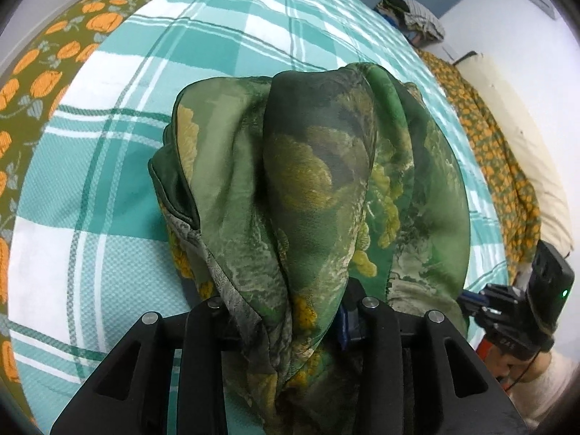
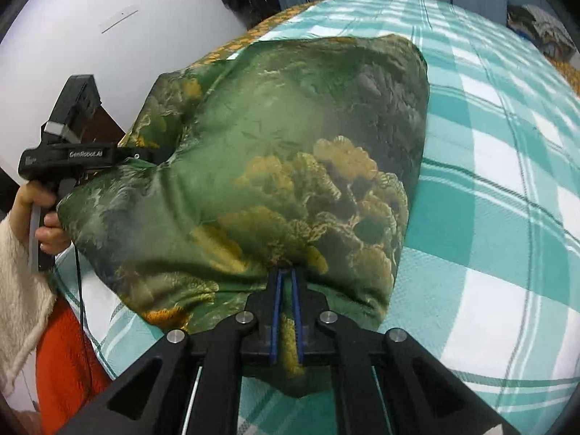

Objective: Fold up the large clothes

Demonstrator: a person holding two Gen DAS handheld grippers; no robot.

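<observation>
Item: green floral garment (image 2: 275, 166), silky, with yellow-gold flower print; draped over a bed under a teal-and-white checked bedspread (image 2: 489, 217).

Right hand-held gripper (image 2: 286, 279): blue-lined pads pressed together, pinching a fold of the garment's near edge. Seen closely only in the right wrist view; the left wrist view shows just its rear body at the right edge.

Left hand-held gripper (image 1: 290, 308): part open, bunched cloth running between the fingers; whether the pads press on it cannot be told. The right wrist view shows its body gripped by a hand (image 2: 47, 217) in a cream fleece sleeve (image 2: 18, 282).

Left wrist view only: orange-flowered olive sheet (image 1: 47, 72), cream pillow (image 1: 525, 166).
</observation>
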